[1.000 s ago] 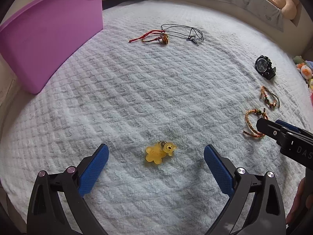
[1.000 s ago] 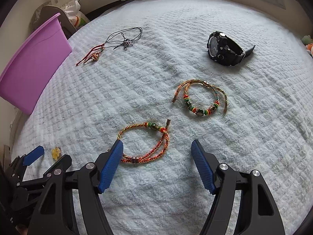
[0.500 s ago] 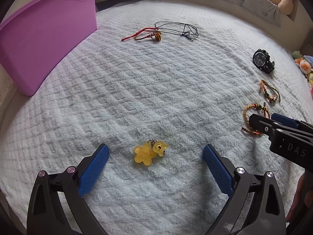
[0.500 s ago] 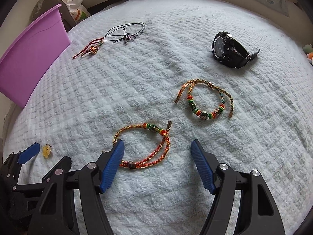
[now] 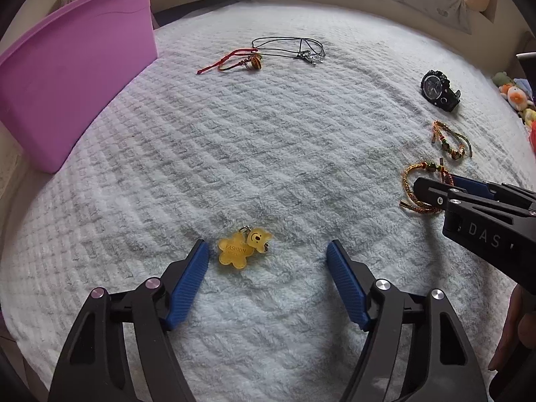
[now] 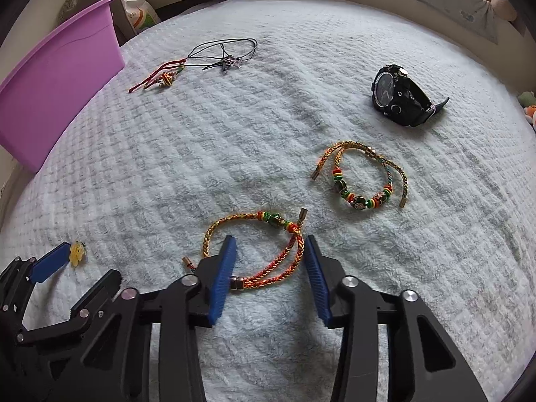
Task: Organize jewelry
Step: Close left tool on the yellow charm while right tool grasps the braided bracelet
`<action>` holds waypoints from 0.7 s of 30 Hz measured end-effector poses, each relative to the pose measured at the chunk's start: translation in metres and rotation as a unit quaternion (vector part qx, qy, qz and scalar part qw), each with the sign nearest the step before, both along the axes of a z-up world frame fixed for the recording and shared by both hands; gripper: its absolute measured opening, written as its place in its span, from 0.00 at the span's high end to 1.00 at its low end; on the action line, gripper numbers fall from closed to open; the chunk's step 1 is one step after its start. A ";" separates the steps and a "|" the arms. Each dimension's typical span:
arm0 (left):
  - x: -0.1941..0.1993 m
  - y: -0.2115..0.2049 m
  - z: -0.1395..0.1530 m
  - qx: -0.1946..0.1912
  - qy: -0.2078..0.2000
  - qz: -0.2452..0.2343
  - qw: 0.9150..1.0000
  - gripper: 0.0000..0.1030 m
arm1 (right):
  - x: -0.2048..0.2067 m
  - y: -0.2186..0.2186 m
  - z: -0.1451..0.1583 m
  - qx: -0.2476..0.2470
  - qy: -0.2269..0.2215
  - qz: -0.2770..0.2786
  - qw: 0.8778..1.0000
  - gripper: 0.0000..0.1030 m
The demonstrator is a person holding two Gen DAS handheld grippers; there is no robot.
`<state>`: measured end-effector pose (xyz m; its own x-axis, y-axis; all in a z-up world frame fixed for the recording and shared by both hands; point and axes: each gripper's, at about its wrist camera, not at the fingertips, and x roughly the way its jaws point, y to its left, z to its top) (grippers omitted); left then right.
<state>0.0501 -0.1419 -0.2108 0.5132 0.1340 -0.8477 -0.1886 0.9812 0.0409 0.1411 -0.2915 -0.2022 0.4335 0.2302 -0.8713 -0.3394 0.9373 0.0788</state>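
White fleece blanket (image 6: 268, 117). My right gripper (image 6: 269, 258), jaws just closing around braided bracelet (image 6: 268, 254), not pinching yet; squeeze doubled cords. Left gripper (image 5: 268, 264) half-open, also just closing, yellow flower charm (image 5: 234, 251) between, untouched.

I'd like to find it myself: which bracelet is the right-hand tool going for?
Start at the black watch on the white blanket; two braided bracelets lie nearer. It's the nearer bracelet, between the blue pads of the right gripper, with far fewer beads than its neighbour.

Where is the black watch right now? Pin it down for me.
The black watch lies on the white blanket, upper right in the right wrist view, beyond the beaded bracelet; the left wrist view shows it at far right.
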 end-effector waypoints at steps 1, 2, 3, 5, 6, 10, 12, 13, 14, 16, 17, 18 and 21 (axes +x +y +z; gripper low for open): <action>0.001 -0.001 0.000 -0.002 0.001 0.000 1.000 0.37 | -0.001 0.001 0.001 0.001 0.001 0.003 1.000 0.79; 0.001 -0.002 0.001 -0.002 0.002 0.001 1.000 0.37 | -0.002 0.003 0.002 0.001 0.001 0.007 1.000 0.81; 0.001 -0.002 0.001 -0.002 0.003 0.001 1.000 0.39 | -0.003 0.004 0.002 0.000 0.001 0.009 1.000 0.86; 0.001 -0.001 0.002 -0.006 0.005 0.003 1.000 0.41 | -0.004 0.004 0.003 0.007 0.008 0.010 1.000 0.93; 0.001 0.000 0.003 -0.009 0.005 0.005 1.000 0.45 | -0.005 0.004 0.004 0.009 0.009 0.008 1.000 0.94; 0.001 0.007 0.008 -0.017 0.009 0.011 1.000 0.75 | -0.006 0.001 0.007 0.021 0.016 0.004 1.000 0.97; 0.002 0.011 0.009 -0.027 0.011 0.011 1.000 0.80 | -0.009 0.000 0.009 0.023 0.017 0.006 1.000 0.97; 0.003 0.011 0.010 -0.028 0.011 0.009 1.000 0.88 | -0.011 0.001 0.010 0.024 0.017 0.008 1.000 0.97; 0.003 0.011 0.011 -0.029 0.011 0.006 1.000 0.88 | -0.013 0.001 0.012 0.025 0.017 0.008 1.000 0.97; 0.003 0.012 0.014 -0.030 0.010 0.004 0.999 0.88 | -0.017 0.002 0.016 0.025 0.018 0.008 1.000 0.97; 0.002 0.012 0.016 -0.031 0.009 0.004 0.999 0.88 | -0.019 0.002 0.018 0.025 0.017 0.008 1.000 0.97; 0.002 0.013 0.018 -0.032 0.008 0.004 0.999 0.88 | -0.020 0.002 0.020 0.025 0.017 0.008 1.000 0.97; 0.001 0.017 0.024 -0.032 0.005 0.006 0.999 0.88 | -0.025 0.001 0.026 0.026 0.018 0.006 0.999 0.97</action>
<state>0.0510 -0.1252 -0.1871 0.5040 0.0850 -0.8595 -0.2005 0.9795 -0.0207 0.1164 -0.2901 -0.1765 0.3994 0.2811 -0.8726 -0.3458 0.9277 0.1405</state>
